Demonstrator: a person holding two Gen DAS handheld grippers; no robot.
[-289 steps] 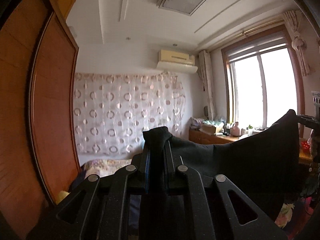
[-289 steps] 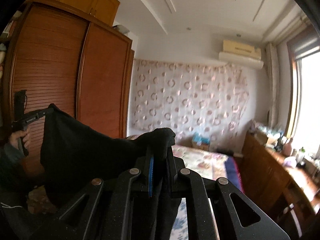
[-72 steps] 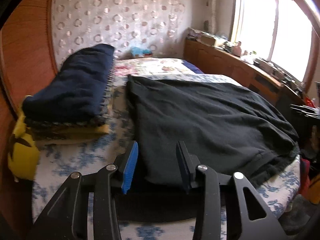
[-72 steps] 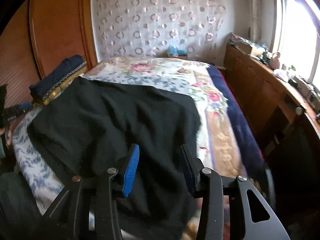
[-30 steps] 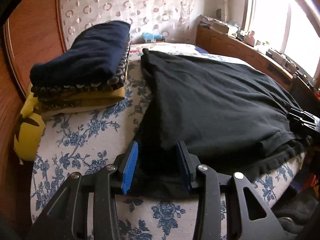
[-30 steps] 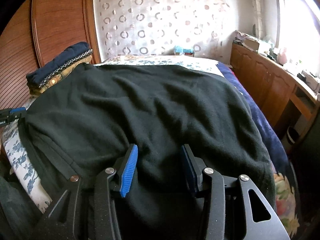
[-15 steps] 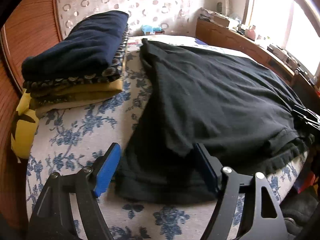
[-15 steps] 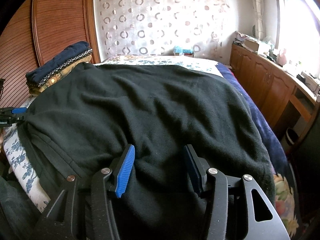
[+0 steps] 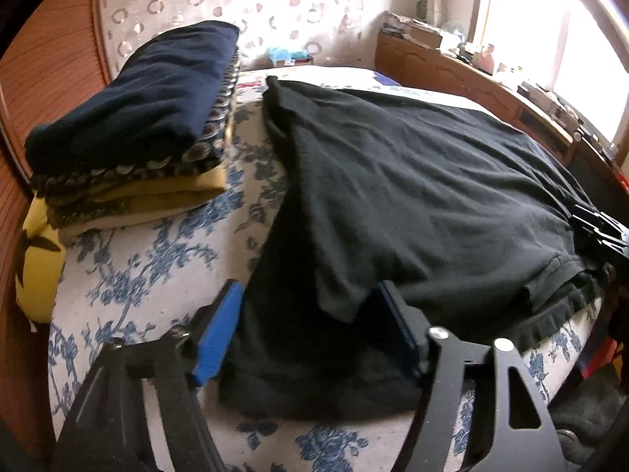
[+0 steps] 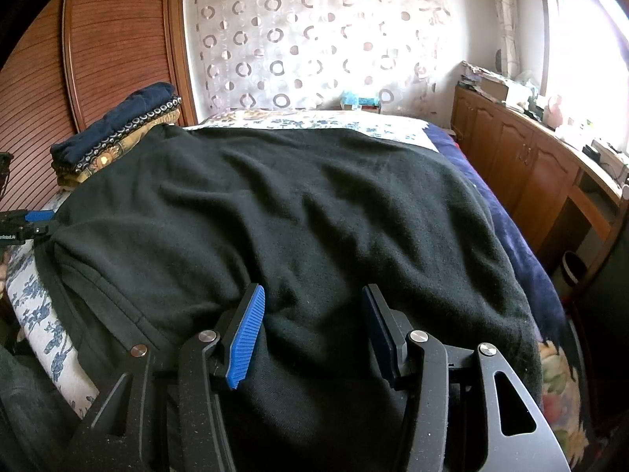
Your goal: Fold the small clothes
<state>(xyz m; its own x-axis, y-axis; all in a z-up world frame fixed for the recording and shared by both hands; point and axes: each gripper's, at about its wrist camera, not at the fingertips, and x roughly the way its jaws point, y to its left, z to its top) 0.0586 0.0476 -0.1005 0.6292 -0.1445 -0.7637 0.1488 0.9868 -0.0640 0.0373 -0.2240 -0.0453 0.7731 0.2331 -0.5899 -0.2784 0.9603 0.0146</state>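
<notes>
The left gripper [image 9: 310,326] hovers over the near left corner of a black garment [image 9: 412,181], its blue-padded fingers spread wide on either side of the cloth and gripping nothing. The right gripper [image 10: 314,330] is likewise parted over the garment's near right edge, empty, with fabric lying between its fingers.

The garment lies spread across the foot of a bed [image 9: 157,251], flat with soft ripples, and its ribbed hem [image 9: 550,314] hangs over the near edge. It looks like thick fleece or knit: soft, limp, fairly light and not slippery, so it should drape and sag when lifted and crease wherever it is bent. The two near corners at the hem, or the side seams just above them, seem the best places to pinch, one gripper to each, so the cloth stays taut between them.

To the garment's left, apart from it, sits a stack of folded clothes [image 9: 129,118], navy on top and yellow below. No basket or box for clothes shows. A wooden cabinet [image 10: 523,165] runs along the right wall, its top cluttered with small items too blurred to name.
</notes>
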